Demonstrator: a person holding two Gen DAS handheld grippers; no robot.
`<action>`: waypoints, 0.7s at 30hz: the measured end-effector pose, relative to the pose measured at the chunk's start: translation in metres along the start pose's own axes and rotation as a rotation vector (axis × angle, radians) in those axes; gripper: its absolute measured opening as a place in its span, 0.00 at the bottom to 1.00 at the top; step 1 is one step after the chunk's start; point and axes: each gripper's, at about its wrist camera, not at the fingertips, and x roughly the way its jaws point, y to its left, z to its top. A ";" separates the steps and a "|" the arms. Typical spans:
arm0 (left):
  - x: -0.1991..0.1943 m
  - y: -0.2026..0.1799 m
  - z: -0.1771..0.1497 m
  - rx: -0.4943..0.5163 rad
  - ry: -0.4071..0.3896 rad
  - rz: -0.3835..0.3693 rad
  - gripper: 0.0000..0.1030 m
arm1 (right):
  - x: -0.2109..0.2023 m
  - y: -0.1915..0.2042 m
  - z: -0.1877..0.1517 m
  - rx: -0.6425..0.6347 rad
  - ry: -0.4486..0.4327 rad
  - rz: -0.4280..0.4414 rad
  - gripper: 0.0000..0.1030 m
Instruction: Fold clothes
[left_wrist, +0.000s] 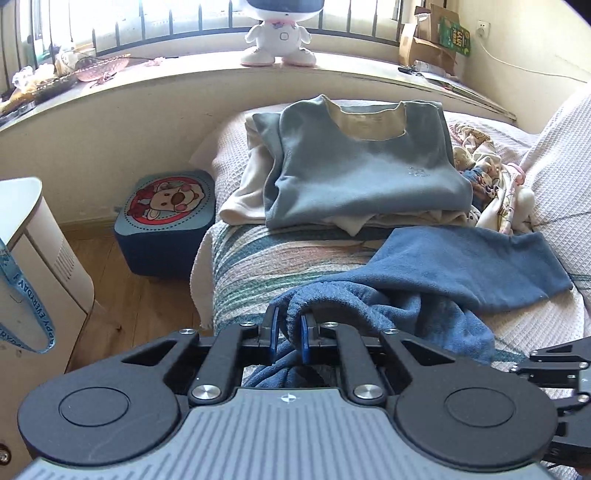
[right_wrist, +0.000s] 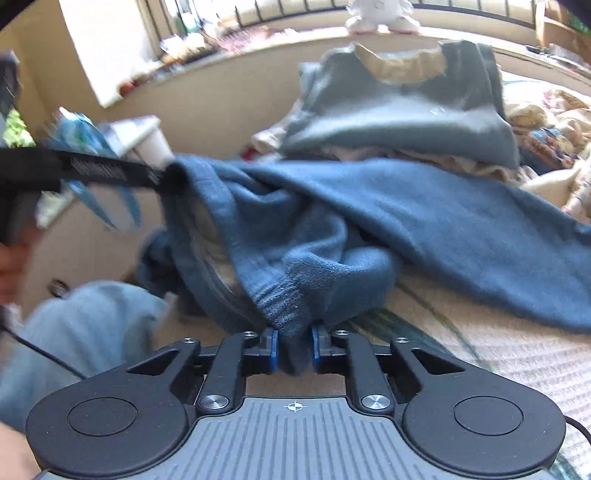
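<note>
Both grippers, left gripper (left_wrist: 289, 330) and right gripper (right_wrist: 294, 347), pinch the blue fleece garment's (left_wrist: 443, 273) edge (likely waistband) to spread it; the folded stack (left_wrist: 362, 177) waits at 12 o'clock.

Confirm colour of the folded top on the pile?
Light grey-blue folded top, beige inside the collar; clearest in left wrist view.

- The fleece garment (left_wrist: 424, 280) at the near edge of the bed is dark blue.
- The folded top (left_wrist: 362, 173) toward the far edge is pale grey-blue, with a beige lining at the neck.
- The bed cover (left_wrist: 546, 177) is white with a waffle weave; a blanket (left_wrist: 266, 266) over it carries green, blue and pink stripes.
- The stool (left_wrist: 166, 218) is navy, printed with a cartoon bear in a red ring.
- Each hand-held gripper (left_wrist: 290, 332) is black with blue pads (right_wrist: 273, 347).
- The floor (left_wrist: 147, 310) is light brown wood.
</note>
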 end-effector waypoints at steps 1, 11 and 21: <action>-0.001 0.002 0.000 -0.008 0.002 0.001 0.11 | -0.004 0.003 0.002 -0.007 0.003 0.027 0.14; -0.018 0.025 0.002 -0.024 -0.036 0.087 0.11 | -0.004 0.047 0.012 -0.023 0.028 0.330 0.14; -0.030 0.026 0.003 -0.036 -0.051 0.048 0.16 | -0.028 0.037 0.030 0.071 -0.133 0.255 0.06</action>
